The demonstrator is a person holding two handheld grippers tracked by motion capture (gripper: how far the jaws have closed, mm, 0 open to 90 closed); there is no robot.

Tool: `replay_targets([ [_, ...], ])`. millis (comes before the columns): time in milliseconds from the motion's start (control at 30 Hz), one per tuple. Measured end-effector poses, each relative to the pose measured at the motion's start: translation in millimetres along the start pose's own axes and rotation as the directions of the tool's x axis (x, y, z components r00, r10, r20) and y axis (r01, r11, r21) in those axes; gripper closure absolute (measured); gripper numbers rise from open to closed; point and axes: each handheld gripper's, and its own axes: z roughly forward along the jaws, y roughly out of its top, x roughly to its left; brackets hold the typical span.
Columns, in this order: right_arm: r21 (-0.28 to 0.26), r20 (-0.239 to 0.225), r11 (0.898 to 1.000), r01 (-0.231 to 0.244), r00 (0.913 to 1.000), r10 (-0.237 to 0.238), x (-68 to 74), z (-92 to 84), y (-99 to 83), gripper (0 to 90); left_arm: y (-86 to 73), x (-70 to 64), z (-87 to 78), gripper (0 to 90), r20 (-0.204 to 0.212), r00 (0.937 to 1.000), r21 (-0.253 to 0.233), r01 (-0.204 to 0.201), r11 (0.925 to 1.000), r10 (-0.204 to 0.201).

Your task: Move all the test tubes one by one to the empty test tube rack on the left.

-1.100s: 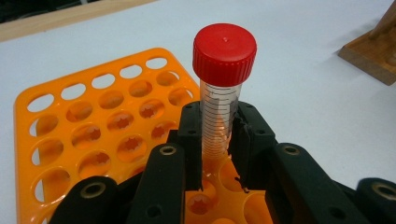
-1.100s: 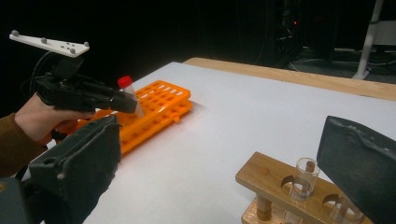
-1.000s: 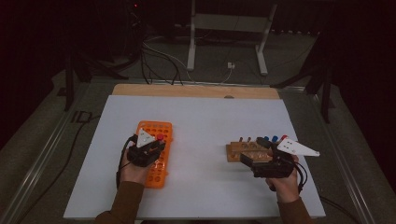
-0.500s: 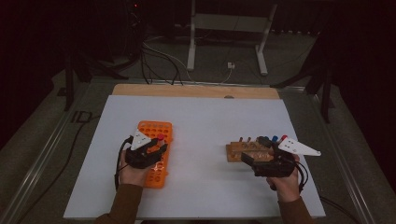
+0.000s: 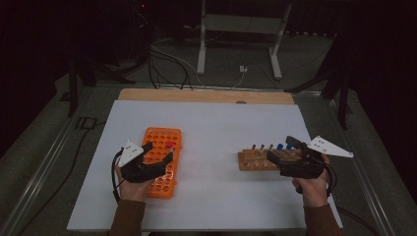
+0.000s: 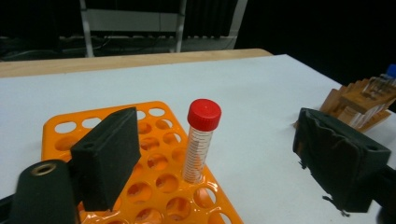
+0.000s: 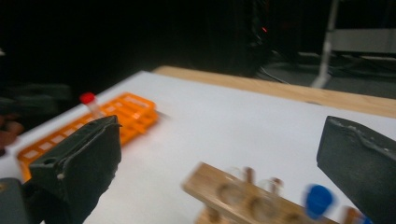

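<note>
Tube [image 6: 201, 140] with a red cap is standing in the orange rack [image 5: 162, 162], in a hole near the rack's far right side, and it is the sole tube sitting there; the other holes around it are lying open. Its long axis is running straight up and down, cap on top, clear marked body going down into the hole. In the high view the red cap [image 5: 169, 144] is showing just ahead of the left gripper [image 5: 158, 153].

The left gripper's jaws have just been opening, and they are now standing wide apart, one on either side of the tube without touching it. In the left gripper view the tube is standing free in the gap between the two black pads [image 6: 109, 156].

Over on the right side of the white table [image 5: 221, 128], a wooden rack [image 5: 265, 158] is holding a row of tubes, at least one with a blue cap [image 7: 318, 200]; they are blurred in the right gripper view. The right gripper [image 5: 279, 147] is hovering just over that wooden rack, jaws spread wide, nothing between them. The two racks are sitting well apart.
</note>
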Motion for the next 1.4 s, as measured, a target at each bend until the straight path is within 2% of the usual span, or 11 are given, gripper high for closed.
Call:
replay_targets([
  [100, 0.009, 0.035, 1.0, -0.007, 0.9994, 0.006, -9.6, -3.8, 1.0, 0.4, -0.6, -0.7, 0.5, 2.0, -0.01, 0.9999, 0.001, -0.006, 1.0, 0.006],
  [167, 0.008, 0.06, 1.0, -0.015, 0.9981, 0.014, -16.4, -7.0, 0.2, 3.4, -1.3, -1.6, 0.0, 0.4, -0.02, 0.9997, -0.001, -0.016, 0.9999, 0.016],
  [333, 0.017, 0.124, 1.0, -0.02, 0.9921, 0.018, -34.4, -15.4, -0.7, 5.9, 0.0, -1.5, -4.1, 0.4, -0.036, 0.999, -0.021, -0.028, 0.9994, 0.028],
  [433, 0.006, 0.152, 0.999, -0.045, 0.9874, 0.043, -44.7, -21.9, -2.5, 10.1, -0.7, -0.5, -6.3, 0.4, -0.043, 0.9987, -0.03, -0.028, 0.9992, 0.026],
  [600, 0.009, 0.217, 0.998, -0.066, 0.9742, 0.062, -58.2, -25.6, -11.1, 18.4, -3.0, 2.1, -5.8, 0.4, -0.05, 0.9987, -0.029, -0.012, 0.9995, 0.011],
  [700, 0.019, 0.218, 0.997, -0.074, 0.9735, 0.068, -64.9, -25.8, -17.3, 31.6, -2.9, 3.1, -6.1, 0.4, -0.052, 0.9986, -0.032, -0.007, 0.9995, 0.005],
  [767, 0.025, 0.238, 0.996, -0.081, 0.9684, 0.073, -67.6, -24.9, -21.1, 40.6, -2.8, 3.4, -6.8, 0.4, -0.056, 0.9984, -0.036, -0.006, 0.9993, 0.004],
  [900, 0.061, 0.255, 0.996, -0.062, 0.9658, 0.045, -70.1, -20.8, -27.6, 56.4, -3.5, 3.9, -6.7, 0.4, -0.055, 0.9985, -0.035, -0.002, 0.9994, 0.0],
  [1033, 0.09, 0.272, 0.993, -0.07, 0.9614, 0.043, -72.8, -16.1, -34.7, 63.4, -3.8, 3.9, -6.3, 0.4, -0.056, 0.9984, -0.033, 0.0, 0.9994, -0.002],
  [1200, 0.118, 0.272, 0.99, -0.079, 0.9613, 0.044, -75.5, -8.4, -43.7, 68.8, -4.2, 4.2, -6.0, 0.4, -0.056, 0.9984, -0.031, -0.001, 0.9995, -0.001],
  [1400, 0.149, 0.279, 0.987, -0.051, 0.9602, 0.007, -72.1, -4.1, -46.2, 71.6, -4.2, 4.1, -6.4, 0.4, -0.057, 0.9984, -0.034, -0.001, 0.9994, -0.001],
])
